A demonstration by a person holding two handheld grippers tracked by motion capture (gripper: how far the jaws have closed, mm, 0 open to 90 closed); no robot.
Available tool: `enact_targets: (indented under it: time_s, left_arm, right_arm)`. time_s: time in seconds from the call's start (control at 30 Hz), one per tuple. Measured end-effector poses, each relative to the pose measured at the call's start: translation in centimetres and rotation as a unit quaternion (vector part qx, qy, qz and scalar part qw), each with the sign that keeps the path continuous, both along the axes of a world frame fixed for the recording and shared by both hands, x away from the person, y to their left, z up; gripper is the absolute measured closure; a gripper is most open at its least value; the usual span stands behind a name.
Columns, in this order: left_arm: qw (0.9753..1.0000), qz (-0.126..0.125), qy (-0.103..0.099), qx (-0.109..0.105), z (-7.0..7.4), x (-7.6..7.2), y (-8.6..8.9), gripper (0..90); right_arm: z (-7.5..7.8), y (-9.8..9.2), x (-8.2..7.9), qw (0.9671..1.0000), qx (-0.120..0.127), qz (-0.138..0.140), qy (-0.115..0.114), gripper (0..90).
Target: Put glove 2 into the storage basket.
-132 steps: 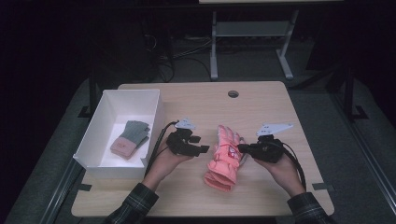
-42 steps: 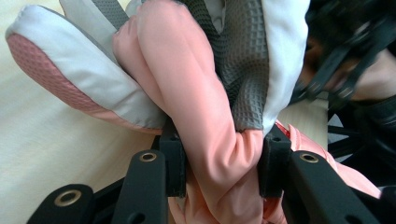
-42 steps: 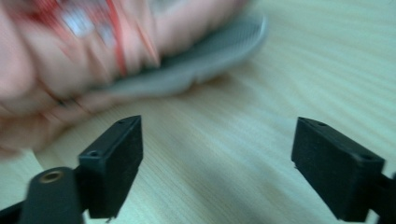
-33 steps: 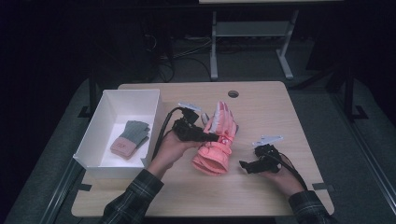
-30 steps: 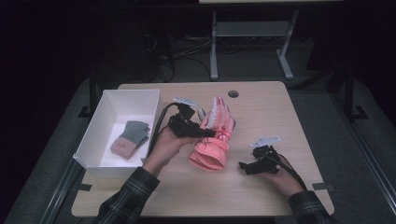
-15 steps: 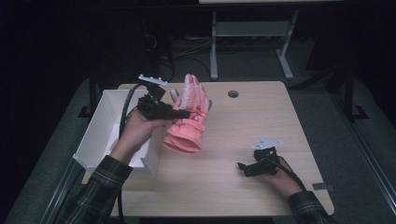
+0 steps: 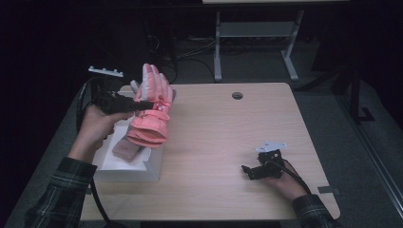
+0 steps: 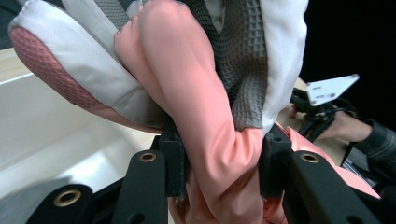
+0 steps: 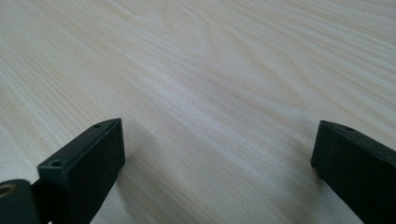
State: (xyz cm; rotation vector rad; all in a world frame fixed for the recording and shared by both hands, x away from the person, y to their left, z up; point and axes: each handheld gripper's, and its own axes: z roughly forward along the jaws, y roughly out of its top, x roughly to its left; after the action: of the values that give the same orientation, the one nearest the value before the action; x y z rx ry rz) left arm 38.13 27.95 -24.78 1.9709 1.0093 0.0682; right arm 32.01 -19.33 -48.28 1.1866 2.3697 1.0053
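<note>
- At the left of the high view, the left gripper [image 7: 138, 105] holds a pink ski glove [image 7: 152, 111] in the air above the white box [image 7: 147, 164], its fingers [image 8: 175, 154] clamped on a fold of the glove's fabric.
- In the left gripper view, pink, white and grey-textured glove material bulges between the two black fingers, with the box's pale inner wall [image 8: 42, 126] at the left of the frame beneath it.
- A smaller glove [image 7: 124, 149] already lies inside the box, partly hidden under the hanging one.
- At the lower right of the high view, the right gripper [image 7: 249, 171] rests low on the bare desk [image 7: 223, 137], well apart from the box; the right gripper view shows its fingers [image 9: 88, 163] spread wide over wood grain, holding nothing.
- Judged from this, the sorting looks well advanced: one glove is stowed and the pink one is lifted and carried to the box.
- What appears left is to lower the pink glove inside the box walls and let it go.
</note>
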Motion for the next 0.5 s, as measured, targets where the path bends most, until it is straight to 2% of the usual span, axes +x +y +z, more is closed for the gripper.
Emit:
enact_targets:
  time_s: [0.07, 0.1, 0.13, 0.2, 0.23, 0.3, 0.43, 0.5]
  left_arm:
    - [0.9999, 0.015, 0.005, 0.006, -0.5, 0.1, 1.9, 61.6]
    - [0.9999, 0.015, 0.005, 0.006, -0.5, 0.1, 1.9, 61.5]
    - [0.9996, 0.025, 0.009, 0.008, -0.9, 0.2, 3.0, 61.5]
    - [0.9993, 0.032, 0.012, 0.012, -1.5, 0.4, 3.9, 61.5]
    - [0.9993, 0.032, 0.012, 0.012, -1.5, 0.4, 3.9, 61.5]
    - [0.999, 0.037, 0.02, 0.016, -2.4, 0.7, 4.6, 61.5]
    - [0.9977, 0.044, 0.039, 0.032, -4.8, 1.5, 5.2, 61.4]
    - [0.9973, 0.046, 0.047, 0.033, -5.9, 1.9, 5.4, 61.3]
  right_arm:
    - [0.0, 0.0, 0.0, 1.0, 0.0, 0.0, 0.0, 2.2]
    - [0.0, 0.0, 0.0, 1.0, 0.0, 0.0, 0.0, 2.2]
    - [0.0, 0.0, 0.0, 1.0, 0.0, 0.0, 0.0, 2.2]
    - [0.0, 0.0, 0.0, 1.0, 0.0, 0.0, 0.0, 2.1]
    - [0.0, 0.0, 0.0, 1.0, 0.0, 0.0, 0.0, 2.1]
    - [0.0, 0.0, 0.0, 1.0, 0.0, 0.0, 0.0, 2.2]
    - [0.0, 0.0, 0.0, 1.0, 0.0, 0.0, 0.0, 2.2]
    - [0.0, 0.0, 0.0, 1.0, 0.0, 0.0, 0.0, 2.2]
